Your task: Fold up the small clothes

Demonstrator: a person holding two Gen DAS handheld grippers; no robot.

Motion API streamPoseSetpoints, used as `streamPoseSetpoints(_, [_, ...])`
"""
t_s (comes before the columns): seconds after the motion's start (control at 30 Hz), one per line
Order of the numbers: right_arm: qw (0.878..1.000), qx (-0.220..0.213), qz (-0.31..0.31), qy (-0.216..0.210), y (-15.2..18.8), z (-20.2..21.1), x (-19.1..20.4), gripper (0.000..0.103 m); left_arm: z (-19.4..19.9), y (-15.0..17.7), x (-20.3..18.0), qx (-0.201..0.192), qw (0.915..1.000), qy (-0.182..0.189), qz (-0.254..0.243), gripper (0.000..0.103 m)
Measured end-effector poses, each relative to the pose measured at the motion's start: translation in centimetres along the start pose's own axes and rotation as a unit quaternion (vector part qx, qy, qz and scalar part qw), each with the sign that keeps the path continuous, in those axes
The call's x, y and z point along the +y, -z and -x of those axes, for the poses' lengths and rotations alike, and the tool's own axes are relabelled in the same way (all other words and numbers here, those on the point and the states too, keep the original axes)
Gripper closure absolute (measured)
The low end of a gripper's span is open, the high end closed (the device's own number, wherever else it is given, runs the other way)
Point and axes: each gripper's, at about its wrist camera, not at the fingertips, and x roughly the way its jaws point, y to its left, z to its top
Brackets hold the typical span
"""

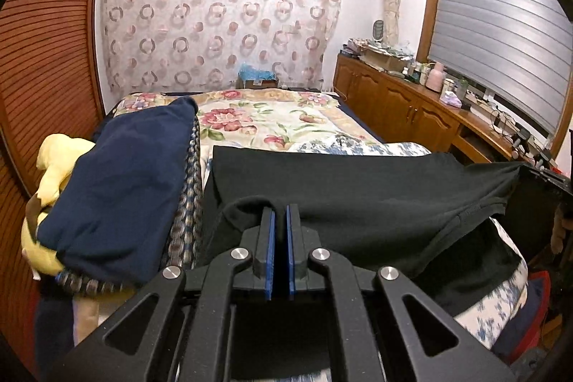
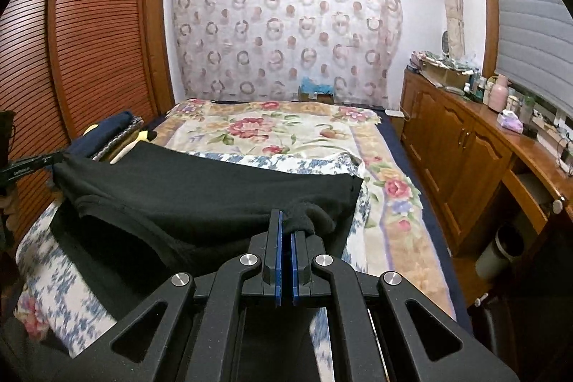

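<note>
Clamped on a bunched corner of the black soft-knit garment (image 1: 358, 188): left gripper (image 1: 280, 213), blue pads nearly together, fabric humped over the tips. Same at the opposite corner for the right gripper (image 2: 286, 221), pinching a rolled wad of that black cloth (image 2: 200, 181). Stretched between both, raised above the near end of the floral-quilted bed (image 1: 272, 117), far edge lying flat across the blue-flowered bedding. Drooping under the taut top layer, a second layer with a seam; whether shirt or shorts, cannot tell. Beside the garment toward the slatted wooden wardrobe (image 1: 46, 59), a heap: folded navy cloth (image 1: 121, 181) over a checked piece and a pale yellow item, lower parts hidden. Blurred at the near bedding edge. Cut off at the frame rim past the garment's far corner, the other gripper's dark body.
</note>
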Motion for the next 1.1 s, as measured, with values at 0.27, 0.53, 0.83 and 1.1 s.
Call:
streamPoseSetpoints(0.27, [0.999,0.027,0.0,-0.021,2.8,2.6,0.1,0.1,0.4,3.4,0.2,0.054,0.9985,0.001,-0.009,0.096])
streamPoseSetpoints(0.53, [0.993,0.114,-0.009,-0.035,5.3,-1.0,-1.5,0.096,-0.3,6.6,3.1,0.089,0.9954,-0.013,0.034,0.062])
streamPoseSetpoints(0.83, [0.993,0.114,0.037,-0.021,3.5,1.1,1.4,0.063,-0.3,7.8,4.4,0.089,0.9946,-0.033,0.042,0.036])
streamPoseSetpoints(1.1, [0.996,0.084,0.038,-0.018,2.5,-0.3,2.6,0.053,-1.4,8.2,4.2,0.1,0.9932,-0.041,0.041,0.035])
